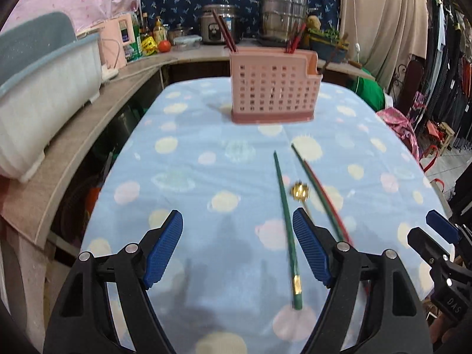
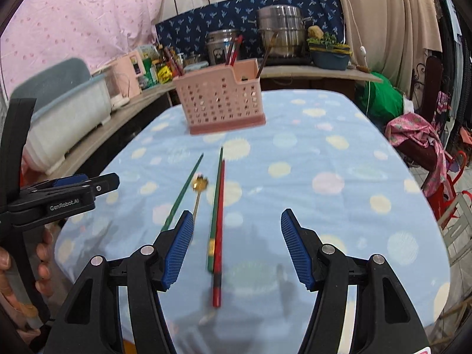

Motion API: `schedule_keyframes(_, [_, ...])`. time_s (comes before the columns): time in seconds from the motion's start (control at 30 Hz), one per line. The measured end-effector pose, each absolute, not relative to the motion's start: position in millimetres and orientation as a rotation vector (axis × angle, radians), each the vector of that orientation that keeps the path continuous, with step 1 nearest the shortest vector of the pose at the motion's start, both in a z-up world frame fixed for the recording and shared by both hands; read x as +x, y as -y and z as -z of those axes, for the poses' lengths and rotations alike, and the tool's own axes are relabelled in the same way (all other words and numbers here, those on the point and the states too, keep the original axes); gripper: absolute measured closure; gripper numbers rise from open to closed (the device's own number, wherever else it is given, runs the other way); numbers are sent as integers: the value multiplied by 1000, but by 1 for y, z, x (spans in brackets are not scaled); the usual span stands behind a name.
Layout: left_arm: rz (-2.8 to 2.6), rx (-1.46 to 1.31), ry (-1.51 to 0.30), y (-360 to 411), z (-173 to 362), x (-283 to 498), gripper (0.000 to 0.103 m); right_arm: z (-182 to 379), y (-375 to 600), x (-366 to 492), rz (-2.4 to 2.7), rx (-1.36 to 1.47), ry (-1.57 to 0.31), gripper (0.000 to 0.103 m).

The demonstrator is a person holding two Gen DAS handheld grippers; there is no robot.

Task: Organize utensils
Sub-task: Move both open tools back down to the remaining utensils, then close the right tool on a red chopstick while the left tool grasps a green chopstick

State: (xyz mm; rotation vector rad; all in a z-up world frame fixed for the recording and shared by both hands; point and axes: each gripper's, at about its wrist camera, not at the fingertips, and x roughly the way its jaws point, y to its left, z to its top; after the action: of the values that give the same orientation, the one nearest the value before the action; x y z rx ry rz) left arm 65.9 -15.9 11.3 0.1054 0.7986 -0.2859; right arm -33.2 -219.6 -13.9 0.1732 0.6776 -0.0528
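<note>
Two green chopsticks (image 2: 181, 191), a red chopstick (image 2: 219, 236) and a gold spoon (image 2: 200, 183) lie on the dotted surface (image 2: 324, 162), near the pink holder (image 2: 219, 100). Left gripper (image 1: 237, 247) and right gripper (image 2: 236, 247) fingers are wide, holding nothing.

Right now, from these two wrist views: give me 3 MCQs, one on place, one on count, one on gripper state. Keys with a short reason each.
1. Where does the gold spoon lie?
A. in the pink caddy
B. on the cloth between green chopsticks
C. in a gripper

2. How many loose chopsticks lie on the tablecloth?
A. one
B. three
C. five

3. The right gripper is:
A. open, empty
B. shut on a chopstick
C. shut on the spoon

Key: 1 B, it lies flat between them; 2 B, two green chopsticks and one red chopstick; 3 A, its fingers stand apart around nothing.
</note>
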Motion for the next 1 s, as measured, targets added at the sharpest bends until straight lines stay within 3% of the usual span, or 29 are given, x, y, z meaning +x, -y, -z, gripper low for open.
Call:
schedule_keyframes(0.4, [293, 124, -872, 17, 34, 36, 30, 66, 191, -43, 43, 152, -773, 49])
schedule_keyframes(0.6, [314, 130, -882, 21, 40, 31, 30, 73, 190, -40, 46, 153, -786, 62])
schedule_keyframes(0.9, [352, 145, -898, 31, 50, 23, 30, 79, 196, -42, 76, 163, -782, 95])
schedule_keyframes(1.0, [360, 152, -902, 35, 53, 21, 30, 79, 200, -43, 78, 184, -778, 96])
